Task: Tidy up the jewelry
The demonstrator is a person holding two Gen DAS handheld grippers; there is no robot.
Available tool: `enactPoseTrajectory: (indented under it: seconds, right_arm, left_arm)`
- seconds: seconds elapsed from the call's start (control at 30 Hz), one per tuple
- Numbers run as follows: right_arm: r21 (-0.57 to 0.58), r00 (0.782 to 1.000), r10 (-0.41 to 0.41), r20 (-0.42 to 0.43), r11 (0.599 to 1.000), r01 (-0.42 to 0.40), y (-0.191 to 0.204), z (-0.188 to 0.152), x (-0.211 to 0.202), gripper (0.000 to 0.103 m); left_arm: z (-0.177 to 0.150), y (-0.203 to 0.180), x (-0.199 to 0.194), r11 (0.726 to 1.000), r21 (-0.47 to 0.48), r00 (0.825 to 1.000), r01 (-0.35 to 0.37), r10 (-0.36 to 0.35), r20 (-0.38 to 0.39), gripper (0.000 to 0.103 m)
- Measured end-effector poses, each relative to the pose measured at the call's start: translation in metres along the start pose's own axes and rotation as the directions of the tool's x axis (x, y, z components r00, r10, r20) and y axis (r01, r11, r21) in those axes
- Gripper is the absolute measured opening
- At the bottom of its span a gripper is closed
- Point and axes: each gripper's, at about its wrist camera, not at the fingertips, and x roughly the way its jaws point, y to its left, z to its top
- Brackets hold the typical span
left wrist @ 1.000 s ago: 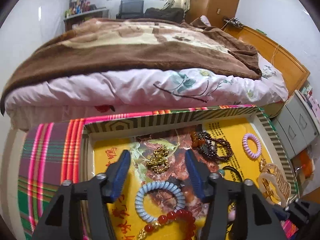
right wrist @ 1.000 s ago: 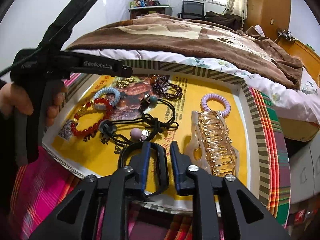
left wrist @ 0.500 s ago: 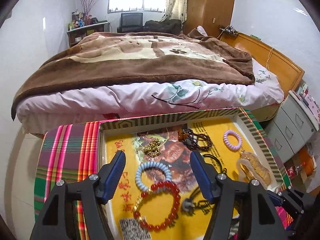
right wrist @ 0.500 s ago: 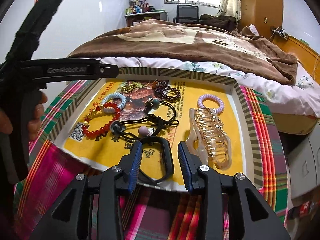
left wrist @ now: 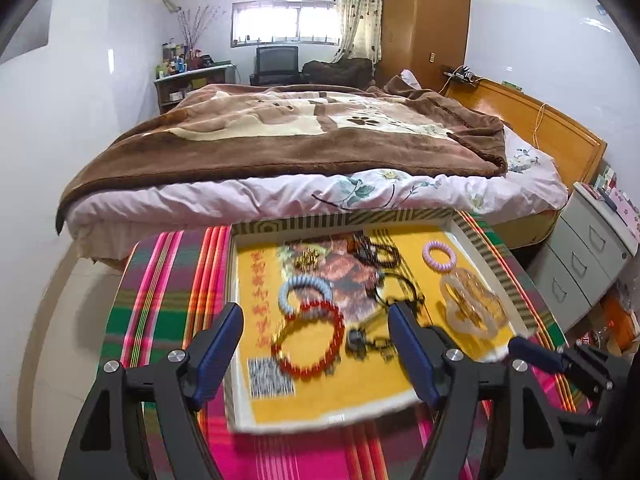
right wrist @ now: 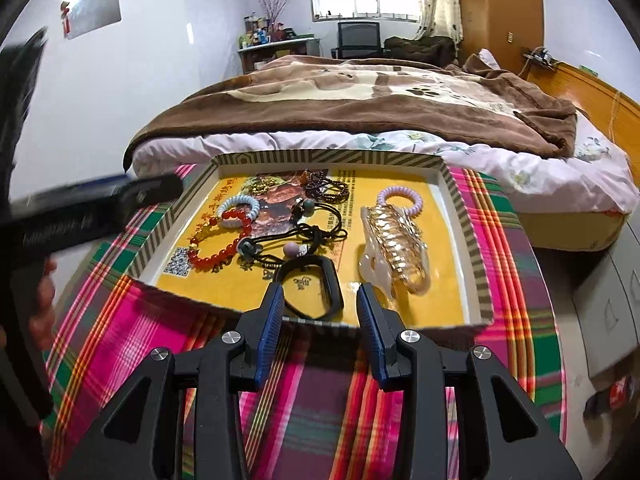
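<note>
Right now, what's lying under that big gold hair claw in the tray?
The hair claw rests on the tray's yellow paper, its far end overlapping the purple coil tie. Anything directly beneath is hidden.

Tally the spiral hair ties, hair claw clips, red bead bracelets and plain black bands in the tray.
Spiral hair ties: 2, light blue and purple
Hair claw clip: 1
Red bead bracelet: 1
Plain black band: 1
Total: 5
</note>
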Motion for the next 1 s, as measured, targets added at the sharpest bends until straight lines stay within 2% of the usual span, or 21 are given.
enactPoseTrajectory:
  seconds: [0.07, 0.17, 0.43, 0.8, 1.0]
  right_arm:
    - [0.012, 1.0, -0.005, 0.005, 1.0, 0.005, 0.0, -0.004, -0.006, 0.052]
    - [0.027, 1.0, -0.009, 0.005, 1.0, 0.009, -0.001, -0.011, -0.012, 0.052]
    - [0.054, 1.0, -0.029, 0.004, 0.998, 0.028, -0.002, -0.025, -0.019, 0.052]
    - [0.065, 0.999, -0.037, 0.009, 0.997, 0.036, 0.001, -0.031, -0.023, 0.052]
    - [0.069, 0.999, -0.044, 0.008, 0.997, 0.043, 0.002, -0.033, -0.025, 0.052]
  left_arm:
    - [-0.013, -0.003, -0.011, 1.0, -0.004, 1.0, -0.013, 0.013, 0.002, 0.075]
    - [-0.031, -0.006, -0.021, 0.999, -0.016, 0.999, -0.047, 0.047, -0.001, 0.083]
    - [-0.072, -0.012, -0.038, 0.995, -0.045, 0.995, -0.094, 0.093, -0.027, 0.084]
    - [-0.089, -0.011, -0.049, 0.986, -0.069, 0.988, -0.151, 0.15, -0.026, 0.084]
    - [-0.092, -0.01, -0.047, 0.983, -0.075, 0.985, -0.167, 0.163, -0.051, 0.084]
